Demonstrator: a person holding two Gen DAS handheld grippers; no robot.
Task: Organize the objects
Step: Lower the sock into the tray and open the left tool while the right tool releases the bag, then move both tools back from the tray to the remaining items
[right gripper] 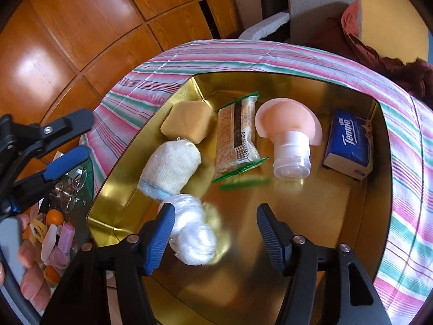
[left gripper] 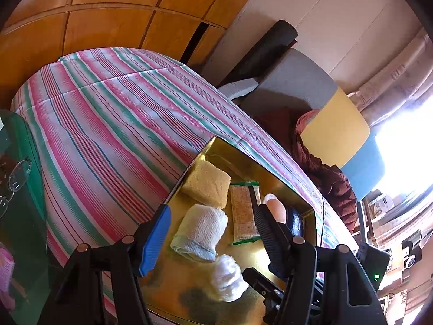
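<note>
A gold tin [right gripper: 303, 211] rests on a striped cloth [right gripper: 406, 189]. It holds a yellow sponge [right gripper: 186, 124], a rolled white cloth with a blue hem [right gripper: 170, 170], a wrapped snack bar [right gripper: 236, 140], a peach bottle with a clear cap [right gripper: 289, 146] and a Tempo tissue pack [right gripper: 349, 146]. My right gripper [right gripper: 216, 211] is open over the tin floor. A blurred white plastic bundle [right gripper: 192, 233] lies against its left finger, well apart from the right one. My left gripper [left gripper: 213, 212] is open above the rolled cloth [left gripper: 200, 230], beside the sponge [left gripper: 207, 184] and the bundle [left gripper: 228, 279].
The tin's rim [left gripper: 243, 154] lies near the cloth's right edge. Spectacles [left gripper: 16, 181] lie on a green glass top on the left, with small items [right gripper: 56, 233] below. A person's fingers [right gripper: 29, 268] hold the left gripper [right gripper: 86, 135]. A chair with a maroon jacket [left gripper: 324, 173] stands behind.
</note>
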